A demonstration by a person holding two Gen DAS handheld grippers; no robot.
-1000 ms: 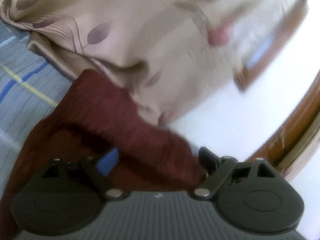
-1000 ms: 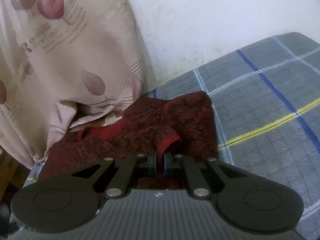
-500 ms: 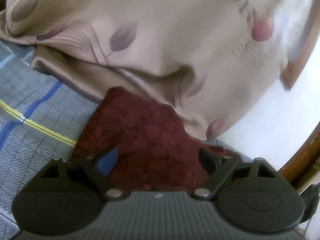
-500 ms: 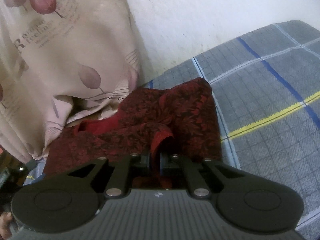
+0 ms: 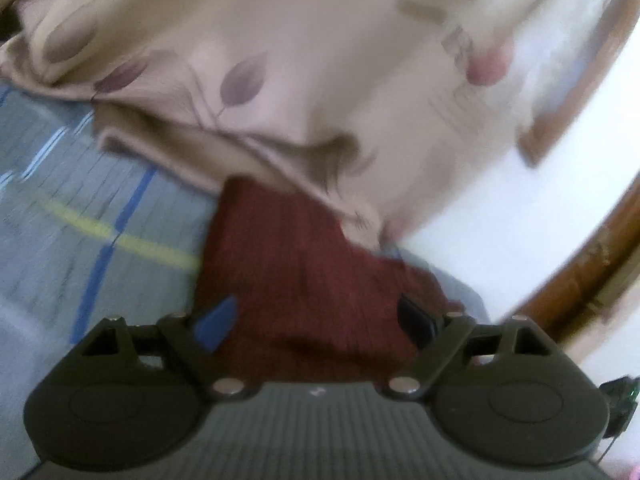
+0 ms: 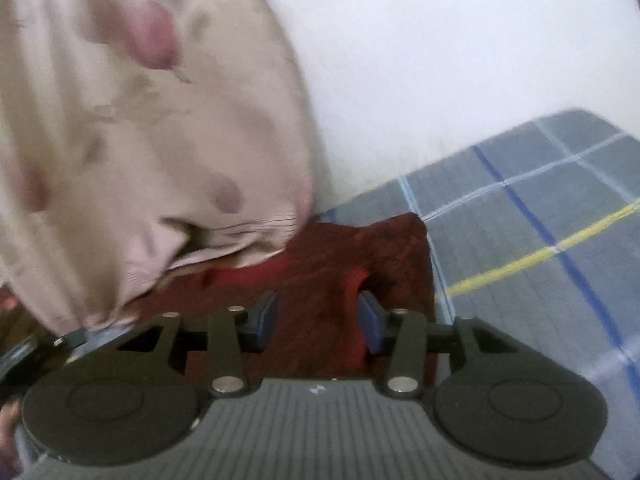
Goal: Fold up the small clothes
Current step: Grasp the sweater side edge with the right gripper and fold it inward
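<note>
A small dark red patterned garment (image 5: pixel 296 264) lies on the grey checked bedsheet (image 5: pixel 80 248), its far edge tucked under a beige curtain. My left gripper (image 5: pixel 316 322) is open, its fingers wide apart just over the near edge of the garment, holding nothing. In the right wrist view the same garment (image 6: pixel 340 264) lies bunched with a raised fold. My right gripper (image 6: pixel 318 318) is open, its blue pads (image 6: pixel 370 316) on either side of that fold, not pinching it.
A beige curtain with leaf print (image 5: pixel 320 80) hangs over the far side of the garment; it also shows in the right wrist view (image 6: pixel 140 140). A white wall (image 6: pixel 460 60) stands behind. A brown wooden frame (image 5: pixel 592 264) runs at the right. The checked sheet (image 6: pixel 540 248) extends to the right.
My right gripper was shut on a fold of the red garment and has now opened, letting it go. My left gripper stays open and has shifted over the garment.
</note>
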